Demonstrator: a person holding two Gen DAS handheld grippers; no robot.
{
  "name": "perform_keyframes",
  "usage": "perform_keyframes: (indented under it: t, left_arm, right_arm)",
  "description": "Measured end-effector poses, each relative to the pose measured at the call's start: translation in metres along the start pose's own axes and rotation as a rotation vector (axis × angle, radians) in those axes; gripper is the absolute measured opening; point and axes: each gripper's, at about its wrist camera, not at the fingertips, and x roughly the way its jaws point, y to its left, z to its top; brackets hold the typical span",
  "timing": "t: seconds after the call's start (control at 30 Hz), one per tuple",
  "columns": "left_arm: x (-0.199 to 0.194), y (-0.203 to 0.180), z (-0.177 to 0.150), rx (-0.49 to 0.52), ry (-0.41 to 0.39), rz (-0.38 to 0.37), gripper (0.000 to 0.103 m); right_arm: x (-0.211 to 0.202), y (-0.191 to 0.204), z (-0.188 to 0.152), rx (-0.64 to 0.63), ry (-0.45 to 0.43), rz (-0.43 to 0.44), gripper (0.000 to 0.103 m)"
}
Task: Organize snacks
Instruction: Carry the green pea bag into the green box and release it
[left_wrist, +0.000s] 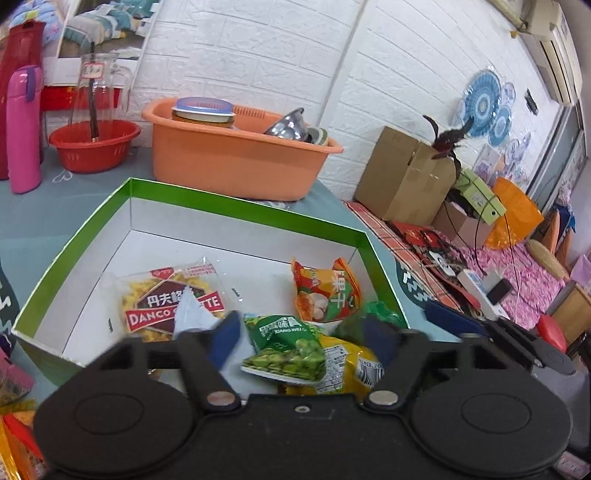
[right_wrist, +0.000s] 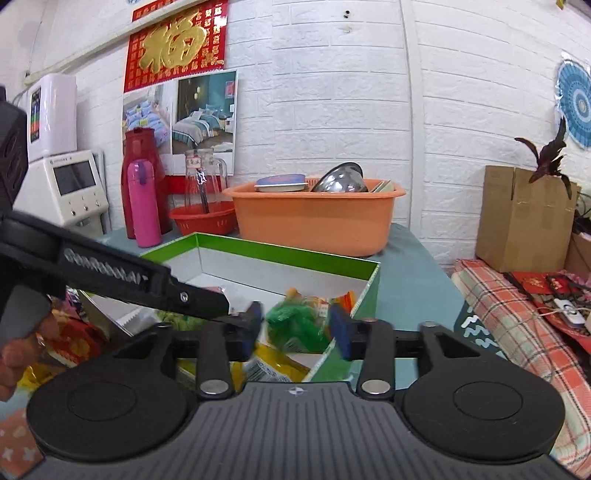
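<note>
A green-rimmed white box (left_wrist: 207, 195) holds several snack packets: a Danco packet (left_wrist: 166, 299), an orange dried-fruit packet (left_wrist: 325, 291), a green bean packet (left_wrist: 288, 350) and a yellow packet (left_wrist: 351, 365). My left gripper (left_wrist: 299, 339) is open above the green bean packet, holding nothing. My right gripper (right_wrist: 297, 326) is open over the box's near right corner (right_wrist: 365, 291), with a crumpled green packet (right_wrist: 295, 321) between its fingers but not clamped. The right gripper's blue finger also shows in the left wrist view (left_wrist: 454, 317).
An orange basin (left_wrist: 236, 155) with bowls stands behind the box, a red basket (left_wrist: 94, 146) with a glass jug and a pink bottle (left_wrist: 24, 129) to its left. Loose snack packets (left_wrist: 14, 443) lie left of the box. A cardboard carton (left_wrist: 402, 173) and clutter lie at right.
</note>
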Motion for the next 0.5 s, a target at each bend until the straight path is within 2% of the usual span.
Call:
perform_keyframes:
  t: [0.07,0.17,0.37,0.5]
  left_arm:
    - [-0.007,0.001,-0.001,-0.007,-0.024,0.008,0.103]
    - [-0.02,-0.002,0.001,-0.007,-0.028,0.0,0.103]
    - [-0.079,-0.018,0.004,0.031,-0.098,-0.02,0.103]
    - [-0.127,-0.021,-0.009,0.066,-0.149,-0.04,0.103]
  right_arm:
    - [-0.005,0.001,-0.004,-0.013,-0.012,-0.036,0.103]
    - [-0.012,0.001,-0.002,-0.013,0.006,-0.045,0.103]
    - [-0.052,0.011,0.011,0.001,-0.042,-0.03,0.103]
    - [-0.085,0.023,0.015,0.013,-0.071,0.027,0.103]
